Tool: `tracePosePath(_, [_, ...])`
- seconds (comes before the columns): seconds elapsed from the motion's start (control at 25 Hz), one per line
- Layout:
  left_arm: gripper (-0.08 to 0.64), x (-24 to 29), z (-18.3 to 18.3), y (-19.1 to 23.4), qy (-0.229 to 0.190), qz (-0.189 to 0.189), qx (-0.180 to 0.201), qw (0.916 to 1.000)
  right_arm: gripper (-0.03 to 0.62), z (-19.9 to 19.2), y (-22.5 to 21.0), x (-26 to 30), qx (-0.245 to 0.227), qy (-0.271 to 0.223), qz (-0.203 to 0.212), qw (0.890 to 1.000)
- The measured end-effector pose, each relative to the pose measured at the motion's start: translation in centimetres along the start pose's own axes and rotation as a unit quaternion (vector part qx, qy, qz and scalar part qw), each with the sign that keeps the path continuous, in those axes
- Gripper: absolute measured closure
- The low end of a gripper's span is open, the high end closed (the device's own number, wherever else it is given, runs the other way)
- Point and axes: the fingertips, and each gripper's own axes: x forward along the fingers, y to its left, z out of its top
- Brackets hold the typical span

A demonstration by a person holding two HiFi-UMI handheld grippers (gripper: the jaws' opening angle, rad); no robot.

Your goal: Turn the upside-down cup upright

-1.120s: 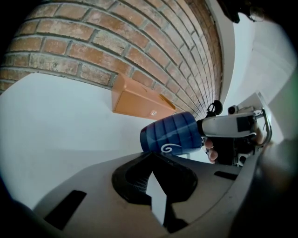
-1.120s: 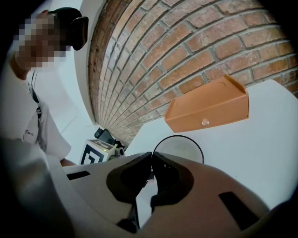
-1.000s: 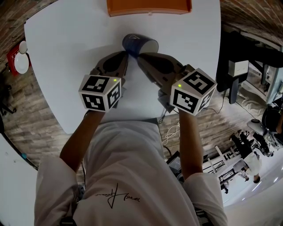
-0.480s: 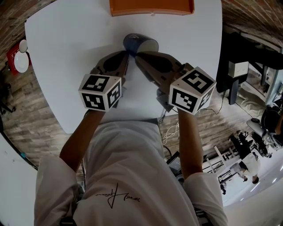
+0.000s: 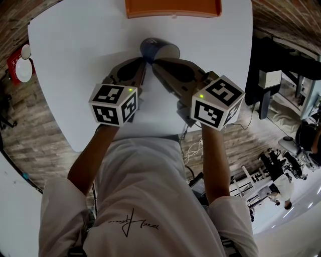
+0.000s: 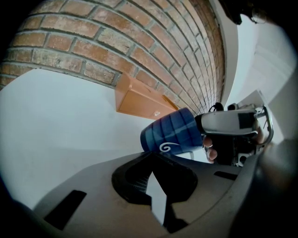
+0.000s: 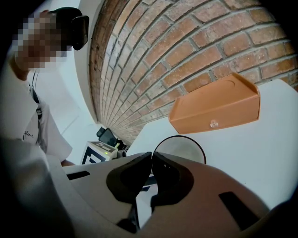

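The blue cup (image 5: pixel 159 49) with a white swirl lies tilted on the white table (image 5: pixel 75 60), its mouth turned to the right. In the left gripper view the cup (image 6: pixel 174 132) hangs just past my left gripper (image 6: pixel 152 157), whose jaws are shut with their tips against the cup's lower side. My right gripper (image 5: pixel 154 61) is shut on the cup's rim. The cup's pale inside (image 7: pixel 181 148) shows right behind the right gripper (image 7: pixel 151 155). Both grippers meet at the cup in the head view, with the left gripper (image 5: pixel 144 62) beside the right one.
An orange box (image 5: pixel 171 7) stands at the table's far edge against a brick wall, just beyond the cup. The table's right edge lies close to the right arm, with black furniture and cables past it. A red and white object (image 5: pixel 20 65) lies on the floor at left.
Almost nothing differs. The right gripper and the cup have shifted very slightly to the left; the left gripper has stayed put.
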Motion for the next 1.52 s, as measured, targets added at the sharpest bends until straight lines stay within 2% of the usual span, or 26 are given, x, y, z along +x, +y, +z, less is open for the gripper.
tracePosePath(1.52, [0.551,0.1,0.3,0.3,0.001,-0.009,-0.015,0.9998,0.569,1.1,0.1,1.3,-0.002,0.007,0.011,1.0])
